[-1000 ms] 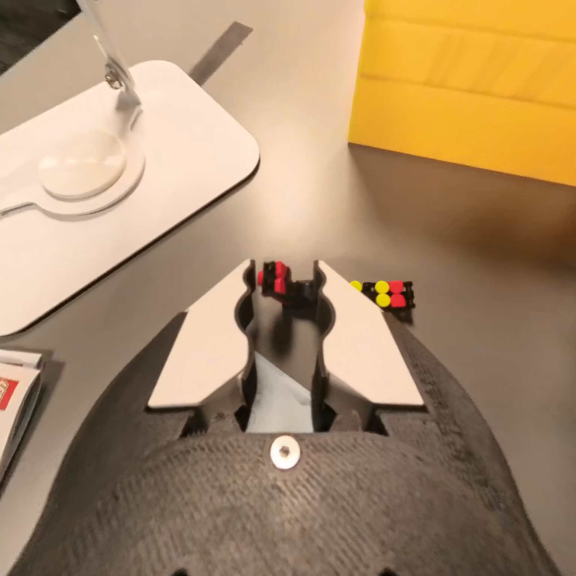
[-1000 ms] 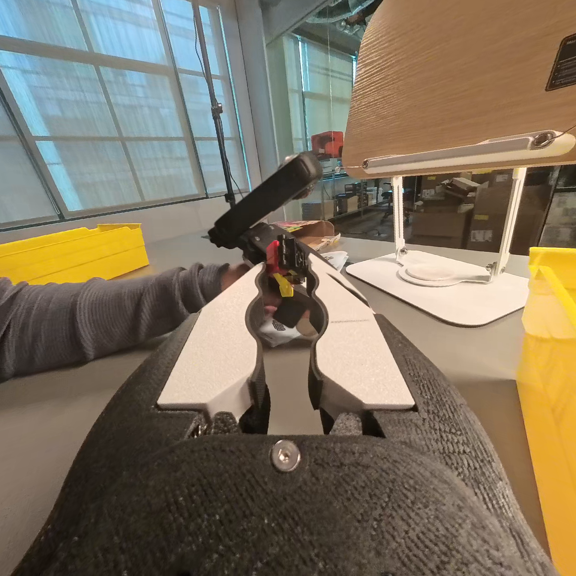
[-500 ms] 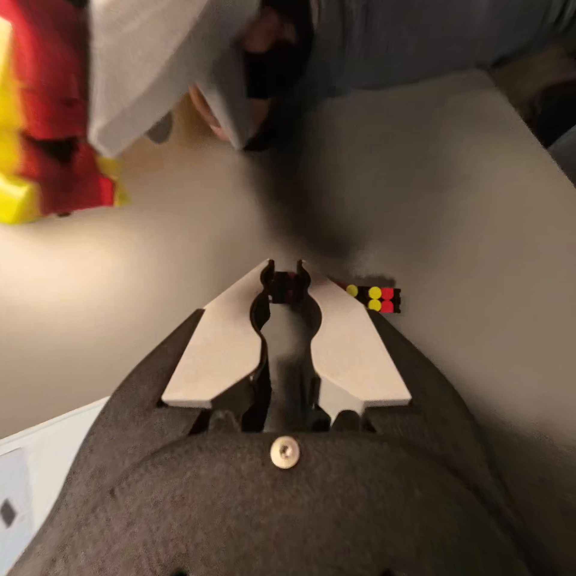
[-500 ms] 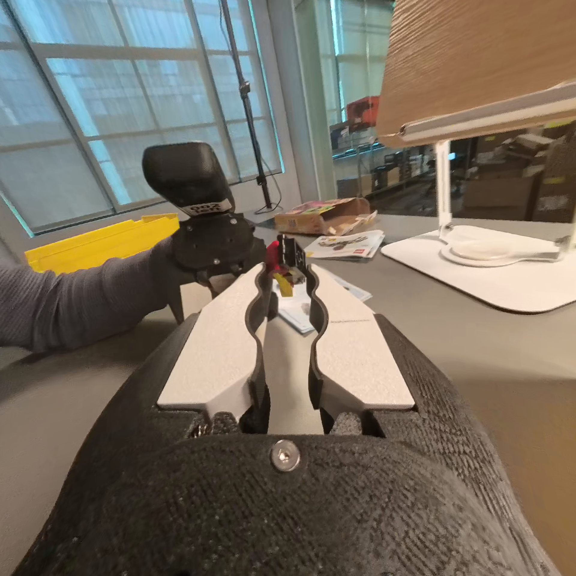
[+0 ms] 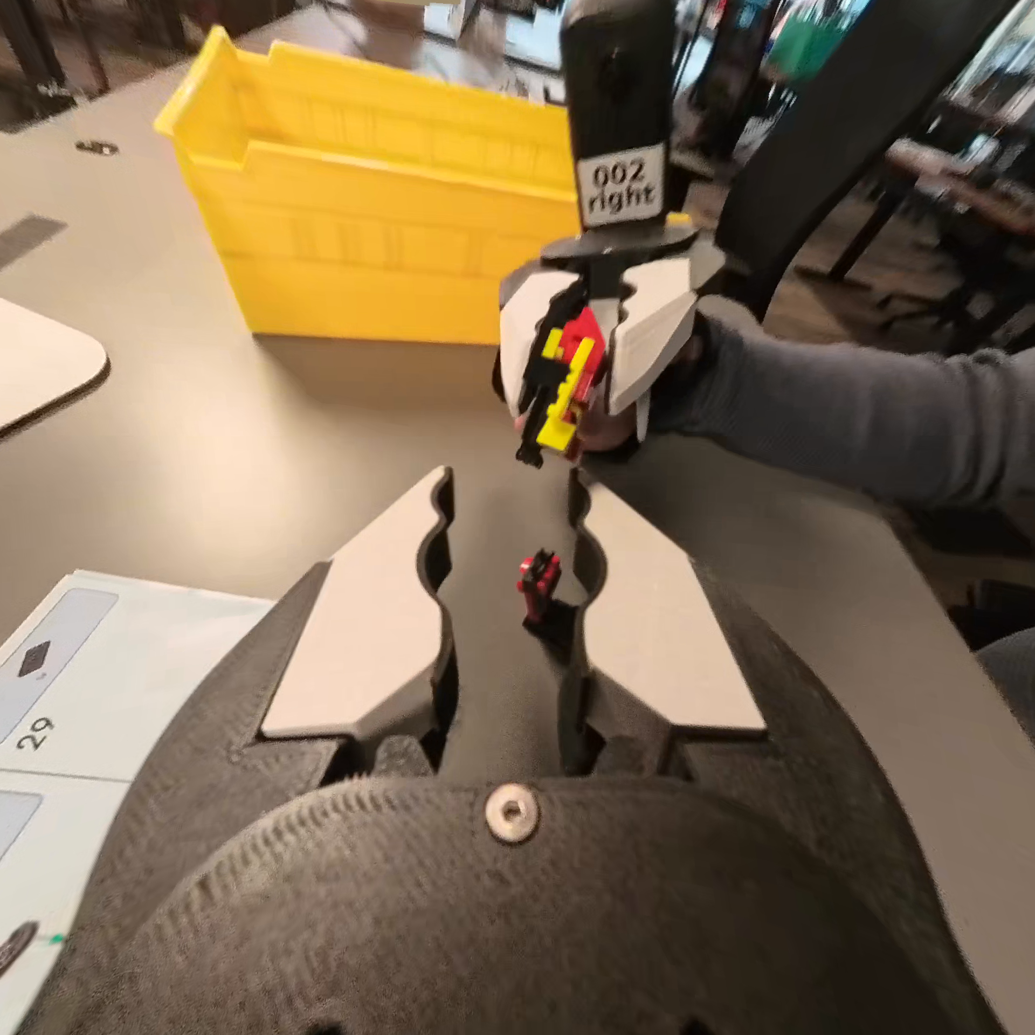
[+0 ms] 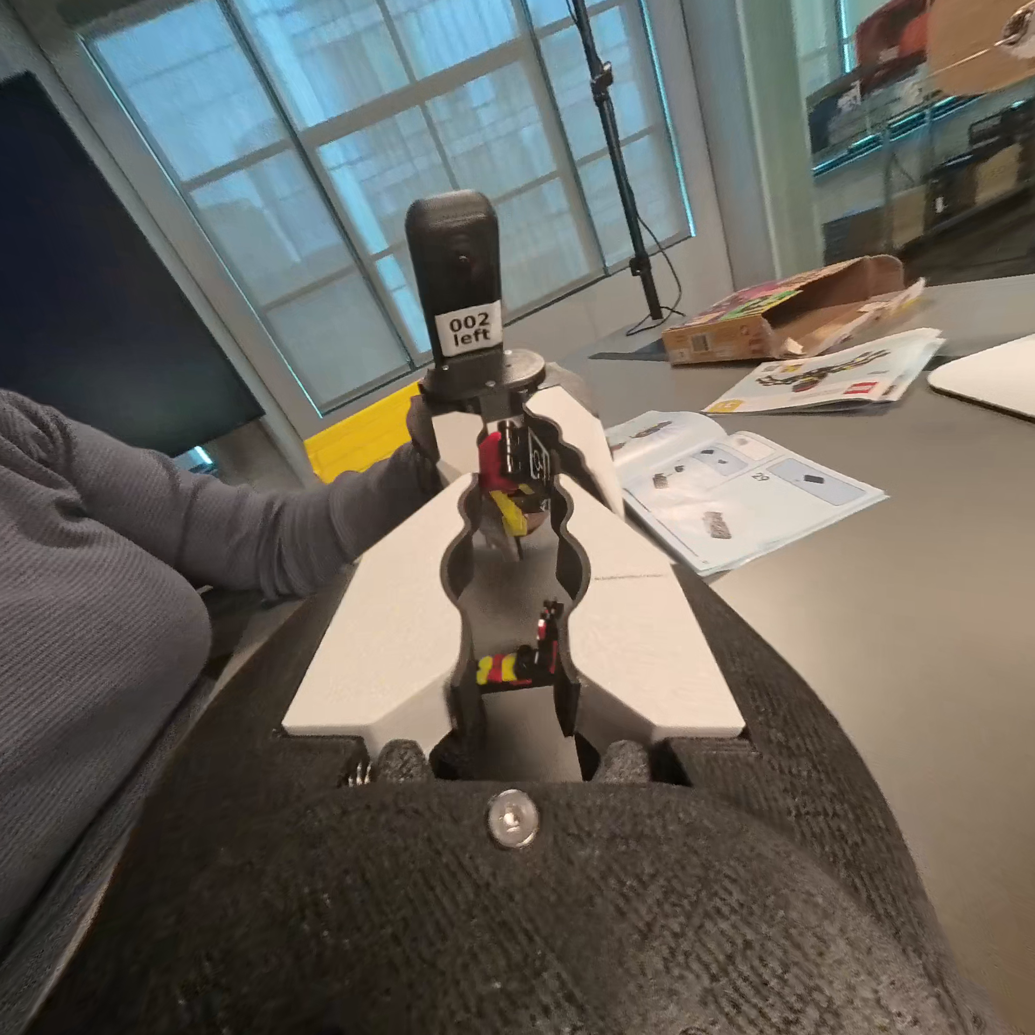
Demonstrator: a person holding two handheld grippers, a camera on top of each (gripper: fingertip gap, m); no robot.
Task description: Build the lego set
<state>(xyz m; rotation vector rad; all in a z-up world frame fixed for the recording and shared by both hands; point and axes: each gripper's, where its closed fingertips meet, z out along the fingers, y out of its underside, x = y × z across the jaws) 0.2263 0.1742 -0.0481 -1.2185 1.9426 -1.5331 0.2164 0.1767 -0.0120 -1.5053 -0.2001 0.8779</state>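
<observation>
My left gripper (image 5: 511, 476) is open and empty, low over the grey table. A small red-and-black piece (image 5: 537, 582) stands on the table in the gap between its fingers, close to the right finger. Just beyond its tips my right gripper (image 5: 565, 409) points back at it, shut on a red, yellow and black lego model (image 5: 577, 347). In the right wrist view the right gripper (image 6: 512, 481) holds that model (image 6: 493, 459) at its tips. Below it on the table lie the small red-and-black piece (image 6: 546, 633) and a yellow-red-black piece (image 6: 504, 669). The left gripper's black camera (image 6: 453, 269) faces me.
A yellow bin (image 5: 364, 224) stands behind the grippers. An open instruction booklet (image 6: 745, 493) lies beside the left gripper, with a second booklet (image 6: 829, 375) and a torn cardboard box (image 6: 784, 319) farther off. A white stand base (image 5: 33, 358) is at the left. A grey sleeve (image 5: 840, 414) crosses the right.
My left gripper has opened and let go of the small red-and-black piece, which now stands on the table. It has swung round to face the right gripper, which still holds the model.
</observation>
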